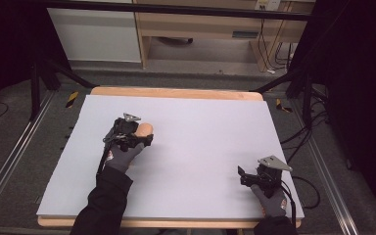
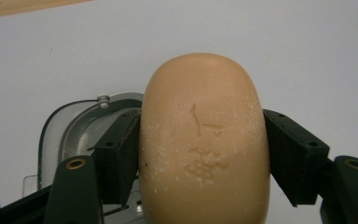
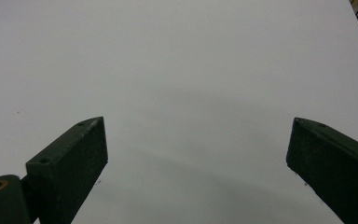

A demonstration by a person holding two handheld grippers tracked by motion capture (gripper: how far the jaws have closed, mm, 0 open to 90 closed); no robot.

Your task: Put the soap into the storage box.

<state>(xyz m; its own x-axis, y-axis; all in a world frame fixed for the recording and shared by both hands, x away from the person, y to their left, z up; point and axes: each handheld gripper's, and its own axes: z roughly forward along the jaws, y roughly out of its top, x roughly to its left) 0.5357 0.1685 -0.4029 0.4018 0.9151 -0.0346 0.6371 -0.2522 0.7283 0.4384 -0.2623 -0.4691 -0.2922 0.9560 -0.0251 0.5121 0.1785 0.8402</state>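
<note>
Left gripper view, nearest first: the left gripper (image 2: 204,154) clamps a tan oval soap bar (image 2: 204,140), both black jaws pressed flat against its long sides, an embossed mark facing up. Beneath the left jaw lies a grey metal dish (image 2: 72,126) — its contents are hidden. Farther off, the right gripper (image 3: 196,154) hangs with jaws spread wide over the white table sheet (image 3: 177,56), touching nothing.
</note>
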